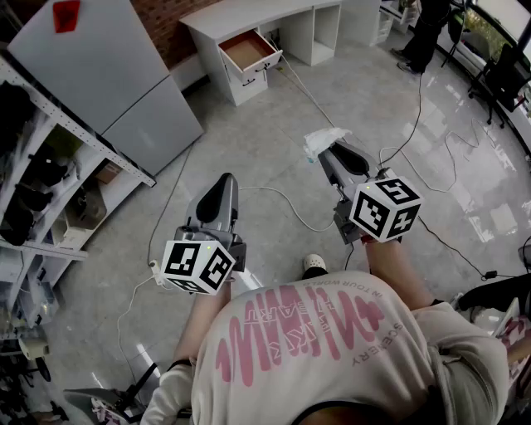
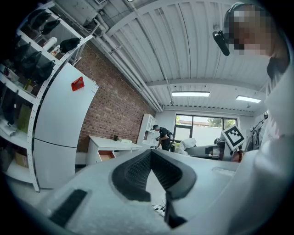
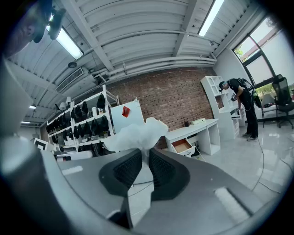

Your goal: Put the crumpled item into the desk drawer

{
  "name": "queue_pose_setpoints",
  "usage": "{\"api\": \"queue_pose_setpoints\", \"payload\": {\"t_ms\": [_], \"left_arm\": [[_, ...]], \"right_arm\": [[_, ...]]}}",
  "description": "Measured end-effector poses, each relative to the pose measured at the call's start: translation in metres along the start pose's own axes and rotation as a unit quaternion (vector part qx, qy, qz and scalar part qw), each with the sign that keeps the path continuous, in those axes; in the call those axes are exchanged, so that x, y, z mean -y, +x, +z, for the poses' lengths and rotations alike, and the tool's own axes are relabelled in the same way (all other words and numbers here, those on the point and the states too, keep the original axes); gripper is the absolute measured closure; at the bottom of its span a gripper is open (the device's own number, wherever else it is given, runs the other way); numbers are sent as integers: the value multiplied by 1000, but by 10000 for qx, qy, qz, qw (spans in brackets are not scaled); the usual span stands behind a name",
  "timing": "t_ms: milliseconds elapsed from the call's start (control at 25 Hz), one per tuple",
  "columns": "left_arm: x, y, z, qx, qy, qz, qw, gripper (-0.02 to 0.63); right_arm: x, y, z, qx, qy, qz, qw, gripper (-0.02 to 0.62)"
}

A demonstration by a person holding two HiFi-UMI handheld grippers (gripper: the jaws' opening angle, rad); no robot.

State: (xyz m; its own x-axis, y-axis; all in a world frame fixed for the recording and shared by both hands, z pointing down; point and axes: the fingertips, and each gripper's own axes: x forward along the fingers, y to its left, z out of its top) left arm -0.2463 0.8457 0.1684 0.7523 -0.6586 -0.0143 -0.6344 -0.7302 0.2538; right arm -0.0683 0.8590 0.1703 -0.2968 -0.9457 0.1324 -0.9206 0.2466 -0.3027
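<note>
Well short of the open drawer (image 1: 247,50) of the bench (image 1: 249,13), the right hand-held gripper (image 1: 325,151) clamps the crumpled item (image 1: 326,138), the left hand-held gripper (image 1: 224,183) closed empty; carry and deposit remain.

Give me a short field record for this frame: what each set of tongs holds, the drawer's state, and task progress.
right tongs: shut on crumpled white item
left tongs: shut, empty
drawer: open, in white desk, away across the floor
progress: item not yet in drawer
</note>
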Motion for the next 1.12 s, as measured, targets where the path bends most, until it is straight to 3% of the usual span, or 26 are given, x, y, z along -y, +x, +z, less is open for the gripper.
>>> {"api": "queue_pose_setpoints", "payload": {"t_ms": [640, 840, 1120], "left_arm": [[-19, -24, 3, 33, -13, 68, 10000, 603], [-36, -35, -7, -26, -366, 169, 9992, 603], [-66, -29, -2, -5, -401, 415, 9983, 604]], "right_arm": [[-23, 7, -15, -60, 191, 65, 9998, 531], [-33, 17, -28, -316, 117, 46, 9994, 531], [-38, 48, -22, -424, -51, 170, 9989, 531]]}}
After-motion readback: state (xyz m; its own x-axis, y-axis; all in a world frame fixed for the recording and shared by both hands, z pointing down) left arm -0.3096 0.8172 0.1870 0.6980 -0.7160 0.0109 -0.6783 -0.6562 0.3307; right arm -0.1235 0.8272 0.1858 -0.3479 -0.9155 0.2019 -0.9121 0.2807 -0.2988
